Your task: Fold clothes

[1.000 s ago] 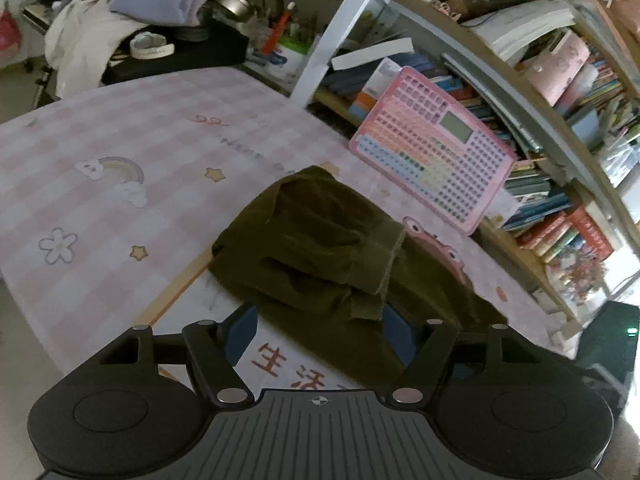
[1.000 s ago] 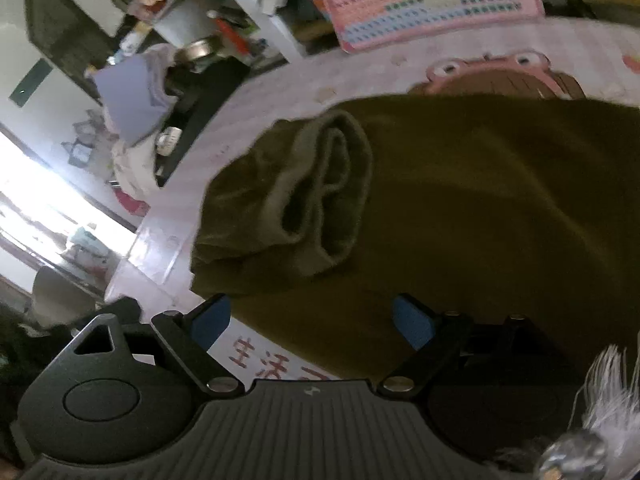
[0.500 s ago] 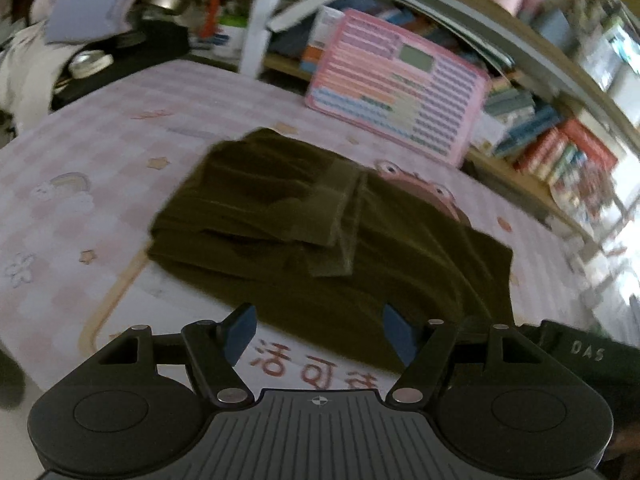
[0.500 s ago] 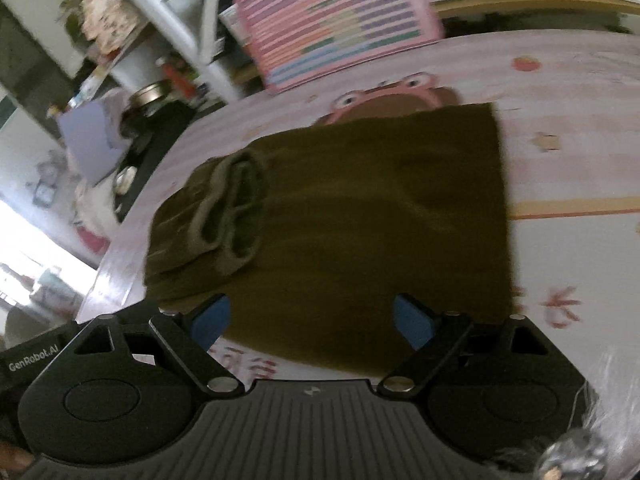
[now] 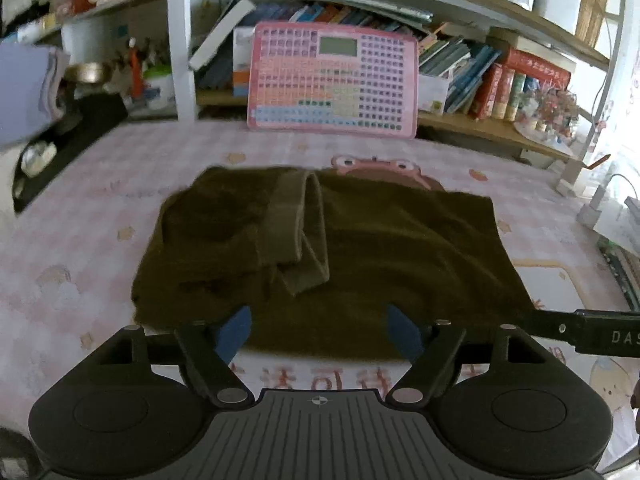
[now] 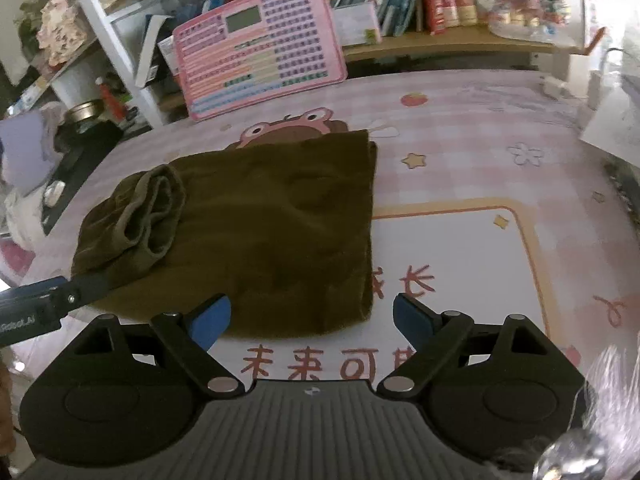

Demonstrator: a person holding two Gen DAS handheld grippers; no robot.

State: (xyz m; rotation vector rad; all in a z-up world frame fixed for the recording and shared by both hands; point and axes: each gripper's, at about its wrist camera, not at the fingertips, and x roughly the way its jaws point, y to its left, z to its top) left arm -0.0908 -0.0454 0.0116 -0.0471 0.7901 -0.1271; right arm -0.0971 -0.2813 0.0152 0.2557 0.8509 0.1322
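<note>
A dark olive garment (image 5: pixel 380 248) (image 6: pixel 272 216) lies folded flat on the pink checked mat (image 5: pixel 80 220), with a ribbed cuff (image 5: pixel 296 220) (image 6: pixel 154 208) doubled over on its left part. My left gripper (image 5: pixel 319 332) hovers at the garment's near edge; its jaws are opening and the blue pads (image 5: pixel 234 332) press on nothing. My right gripper (image 6: pixel 311 320) stands open over the near right corner of the garment, not touching the cloth. Each view shows a black arm of the other gripper at its side edge.
A pink toy keyboard (image 5: pixel 332 80) (image 6: pixel 256 60) leans against a bookshelf (image 5: pixel 500 88) behind the mat. A white shelf post (image 5: pixel 182 40) stands at the back left. A black stand with a metal bowl (image 6: pixel 82 112) and a lavender cloth (image 5: pixel 24 92) sit left. White printed mat area (image 6: pixel 452 264) lies right of the garment.
The left view rolled level and drew back, showing the whole garment. The right gripper swung rightward and back, bringing the garment's right edge into view. The garment stayed put.
</note>
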